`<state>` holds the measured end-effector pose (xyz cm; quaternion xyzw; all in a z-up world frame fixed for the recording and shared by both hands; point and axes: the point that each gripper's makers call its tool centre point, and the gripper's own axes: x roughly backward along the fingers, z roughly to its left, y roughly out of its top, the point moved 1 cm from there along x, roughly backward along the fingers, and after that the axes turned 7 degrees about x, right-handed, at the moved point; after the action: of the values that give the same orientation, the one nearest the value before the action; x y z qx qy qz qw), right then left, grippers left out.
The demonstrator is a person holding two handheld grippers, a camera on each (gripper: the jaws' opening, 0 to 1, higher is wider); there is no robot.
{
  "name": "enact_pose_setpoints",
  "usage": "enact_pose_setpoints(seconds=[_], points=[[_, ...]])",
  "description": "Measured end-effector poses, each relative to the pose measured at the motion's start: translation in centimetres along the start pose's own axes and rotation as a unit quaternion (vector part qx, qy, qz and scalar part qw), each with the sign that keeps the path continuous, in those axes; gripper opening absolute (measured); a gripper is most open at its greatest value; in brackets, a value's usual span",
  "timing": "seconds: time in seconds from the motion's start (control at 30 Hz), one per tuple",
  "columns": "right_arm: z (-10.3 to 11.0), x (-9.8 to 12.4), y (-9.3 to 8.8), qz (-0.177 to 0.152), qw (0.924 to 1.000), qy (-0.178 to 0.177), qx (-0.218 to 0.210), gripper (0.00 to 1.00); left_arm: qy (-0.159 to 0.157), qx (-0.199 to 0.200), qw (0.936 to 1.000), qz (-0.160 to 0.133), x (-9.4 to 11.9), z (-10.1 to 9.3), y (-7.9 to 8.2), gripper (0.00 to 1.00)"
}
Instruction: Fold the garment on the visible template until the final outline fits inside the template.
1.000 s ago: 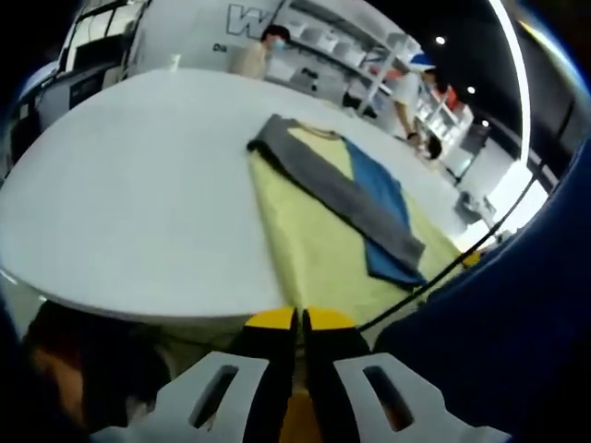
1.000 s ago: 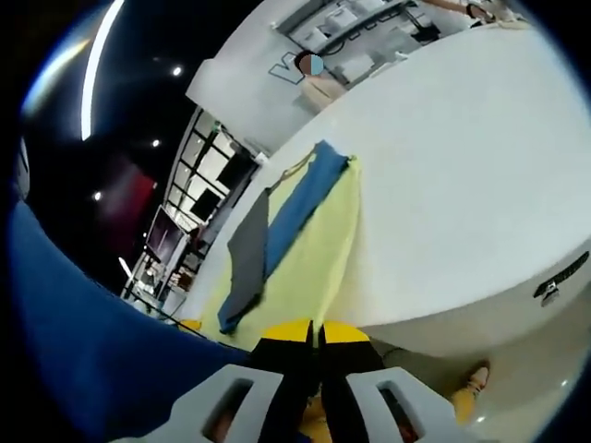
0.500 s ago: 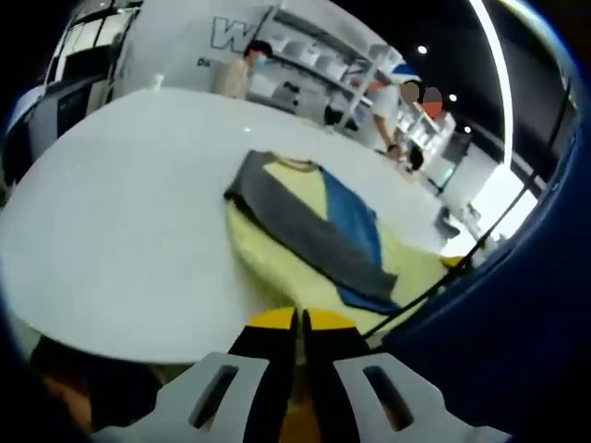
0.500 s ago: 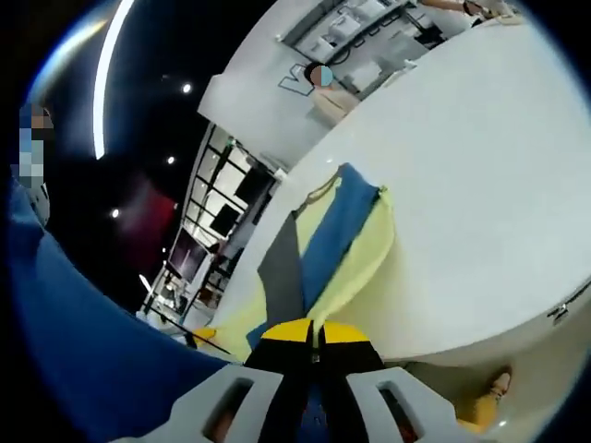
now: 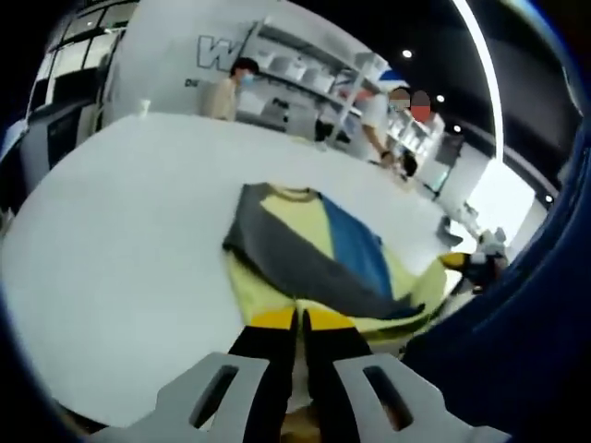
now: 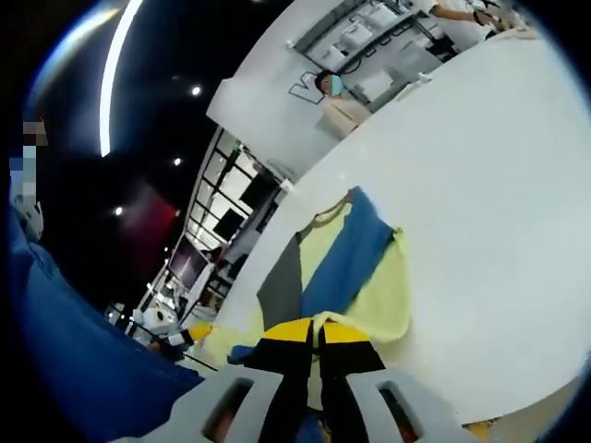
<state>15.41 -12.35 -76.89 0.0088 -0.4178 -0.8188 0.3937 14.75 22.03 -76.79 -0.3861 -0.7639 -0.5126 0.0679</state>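
White table [image 5: 120, 249], garment [image 5: 314, 254] just beyond closed fingers [image 5: 297, 325]

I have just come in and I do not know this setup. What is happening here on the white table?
A person holds a gripper in each hand and is folding a yellow garment with grey and blue sleeves on a white table. The left gripper and right gripper both have their jaws together at the garment's near edge; whether they pinch the cloth cannot be told. The sleeves are folded across the body. No template outline can be made out.
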Motion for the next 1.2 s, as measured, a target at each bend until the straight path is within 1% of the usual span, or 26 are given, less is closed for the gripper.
enact_pose_setpoints(seconds=[0.07,0.13,0.17,0.2,0.23,0.3,0.37,0.4,0.43,0.47,0.5,0.57,0.63,0.7,0.73,0.77,0.83,0.87,0.93,0.97,1.03,1.07,1.1,1.17,1.2], points=[[-0.4,-0.6,0.9,-0.004,0.9999,-0.006,0.01,0.0,0.001,-0.006,0.9999,-0.01,-0.7,0.5,1.1,0.0],[-0.5,-0.9,1.4,-0.007,0.9999,-0.007,0.012,0.0,0.001,-0.007,0.9999,-0.015,-1.0,0.6,1.7,0.0],[-0.5,-1.1,1.8,-0.011,0.9998,-0.007,0.014,0.0,0.002,-0.009,0.9998,-0.019,-1.3,0.8,2.3,0.0],[-0.9,-1.7,2.6,-0.015,0.9997,-0.009,0.017,0.0,0.003,-0.012,0.9997,-0.023,-1.7,0.9,2.9,0.0],[-1.0,-1.8,2.7,-0.015,0.9997,-0.009,0.018,0.0,0.004,-0.014,0.9996,-0.026,-2.1,1.2,3.5,0.0],[-1.2,-2.2,3.0,-0.016,0.9996,-0.012,0.021,0.0,0.004,-0.016,0.9994,-0.029,-2.4,1.4,3.9,0.0],[-1.8,-2.7,3.5,-0.017,0.9994,-0.017,0.023,0.0,0.005,-0.017,0.9993,-0.033,-2.9,1.7,4.6,0.0],[-2.3,-3.2,4.0,-0.018,0.9993,-0.021,0.026,0.0,0.005,-0.017,0.9991,-0.037,-3.7,2.1,5.3,0.0],[-2.5,-3.5,4.3,-0.018,0.9993,-0.021,0.026,0.0,0.004,-0.018,0.9991,-0.039,-4.1,2.3,5.6,0.0],[-2.8,-4.3,4.8,-0.019,0.9991,-0.023,0.03,0.0,0.004,-0.021,0.9991,-0.038,-4.9,2.6,6.0,0.0],[-3.0,-4.7,5.0,-0.017,0.9991,-0.025,0.032,0.0,0.007,-0.03,0.9989,-0.035,-5.9,3.0,6.4,0.0],[-4.1,-5.8,5.4,-0.006,0.9986,-0.029,0.044,0.0,0.007,-0.034,0.9989,-0.032,-6.8,3.3,6.8,0.0],[-4.4,-6.3,5.8,-0.004,0.9985,-0.029,0.045,0.0,0.006,-0.035,0.999,-0.028,-7.8,3.8,7.3,0.0],[-4.9,-6.9,6.6,-0.005,0.9986,-0.029,0.045,0.0,0.007,-0.037,0.999,-0.026,-8.7,4.1,8.0,0.0],[-4.9,-7.1,6.9,-0.007,0.9986,-0.029,0.044,0.0,0.008,-0.037,0.999,-0.025,-8.9,4.2,8.1,0.0],[-5.1,-7.8,7.5,-0.007,0.9986,-0.028,0.044,0.0,0.008,-0.037,0.999,-0.023,-9.4,4.6,8.6,0.0],[-5.2,-8.1,7.7,-0.007,0.9986,-0.028,0.044,0.0,0.008,-0.036,0.9991,-0.021,-9.7,4.8,8.8,0.0],[-5.6,-8.9,8.3,-0.004,0.9984,-0.029,0.048,0.0,0.008,-0.034,0.9992,-0.02,-10.2,5.0,9.2,0.0],[-6.0,-9.4,8.7,-0.003,0.9983,-0.03,0.05,0.0,0.009,-0.033,0.9993,-0.017,-10.8,5.5,9.6,0.0],[-6.4,-10.0,9.1,-0.002,0.9982,-0.031,0.051,0.0,0.009,-0.032,0.9993,-0.017,-11.2,5.6,10.1,0.0],[-6.8,-10.5,9.5,-0.004,0.9984,-0.032,0.046,0.0,0.009,-0.03,0.9994,-0.016,-11.8,5.9,10.5,0.0],[-6.9,-10.9,10.0,-0.01,0.9988,-0.029,0.038,0.0,0.009,-0.028,0.9995,-0.015,-12.3,6.2,10.8,0.0],[-7.2,-11.2,10.2,-0.006,0.9985,-0.032,0.045,0.0,0.008,-0.025,0.9996,-0.014,-12.8,6.6,11.2,0.0],[-7.7,-11.8,10.5,0.003,0.9977,-0.036,0.057,0.0,0.007,-0.023,0.9996,-0.013,-13.0,6.6,11.4,0.0],[-8.2,-12.4,10.9,0.007,0.9976,-0.035,0.059,0.0,0.007,-0.021,0.9997,-0.012,-13.4,6.7,11.7,0.0]])
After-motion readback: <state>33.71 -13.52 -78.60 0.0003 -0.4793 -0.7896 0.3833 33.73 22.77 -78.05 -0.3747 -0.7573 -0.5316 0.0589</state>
